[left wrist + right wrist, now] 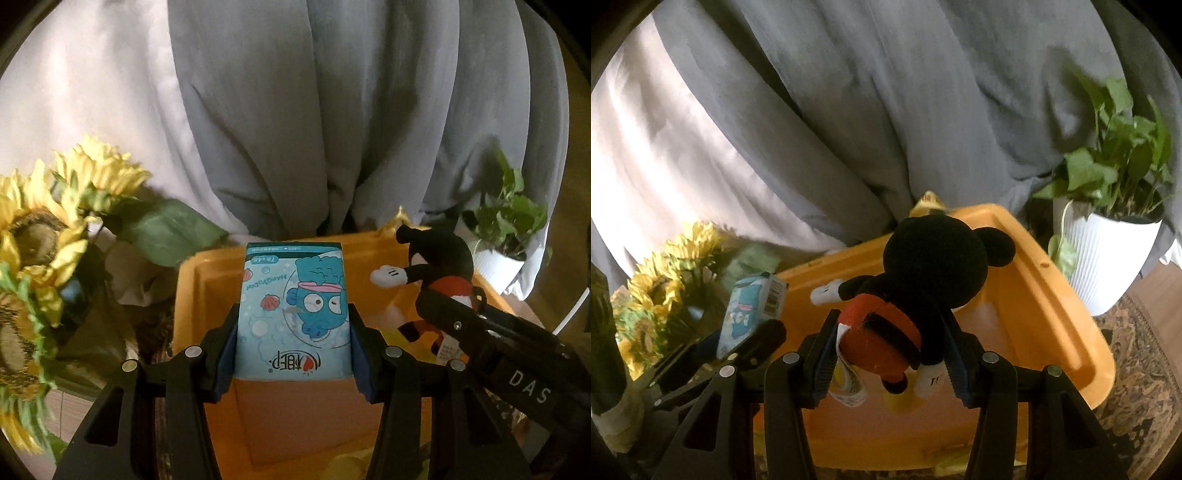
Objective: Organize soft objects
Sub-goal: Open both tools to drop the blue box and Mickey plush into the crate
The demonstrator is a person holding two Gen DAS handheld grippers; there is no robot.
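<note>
My left gripper (293, 325) is shut on a light blue tissue pack (293, 314) with a cartoon fish on it, held above the orange plastic bin (192, 291). My right gripper (888, 339) is shut on a Mickey Mouse plush (923, 277), black with red shorts, held above the same bin (1045, 295). The plush (439, 269) and the right gripper also show at the right of the left wrist view. The tissue pack (750, 314) shows at the left of the right wrist view.
Artificial sunflowers (44, 251) stand left of the bin. A green plant in a white ribbed pot (1108, 254) stands to its right. Grey curtains (332, 110) hang behind. A patterned rug (1137, 369) lies under the bin.
</note>
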